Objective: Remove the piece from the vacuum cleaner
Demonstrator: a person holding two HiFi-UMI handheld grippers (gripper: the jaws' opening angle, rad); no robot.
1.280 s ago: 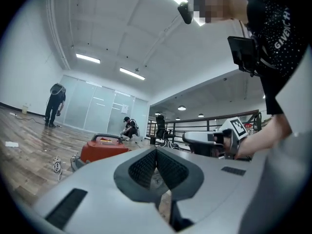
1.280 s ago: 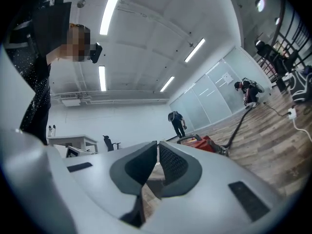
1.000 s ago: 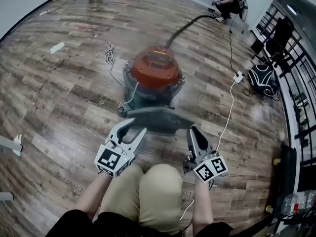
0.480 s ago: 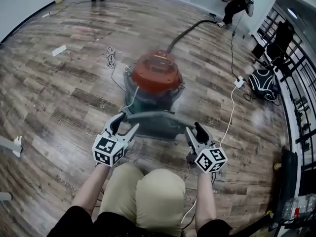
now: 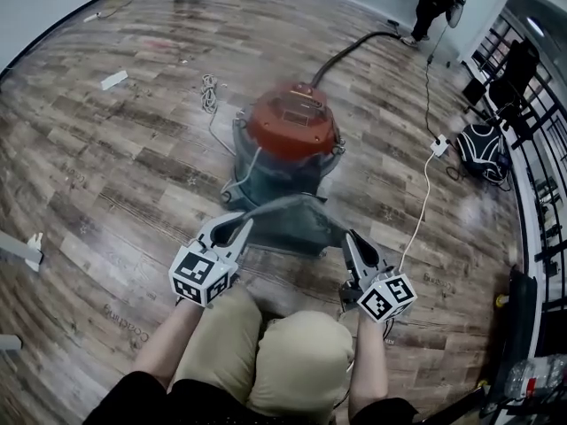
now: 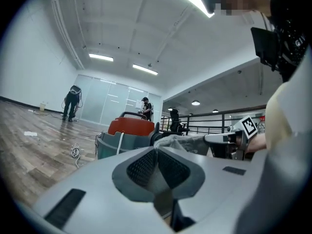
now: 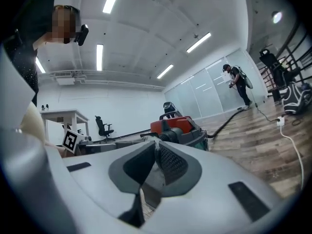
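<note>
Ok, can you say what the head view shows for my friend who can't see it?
The left gripper and the right gripper are closing their jaws on the two near corners of a grey piece, in front of a vacuum cleaner with a red top. It stands on a wooden floor; the person's knees show at the bottom.

The piece (image 5: 297, 224) is before the vacuum cleaner (image 5: 292, 135) (hose (image 5: 368, 37) behind).

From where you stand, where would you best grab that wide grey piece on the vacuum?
Probably at its two outer ends, from the near side. The grey piece lies wide and low before the vacuum cleaner, too broad for one grip. The left gripper and right gripper are closing on those ends.
</note>
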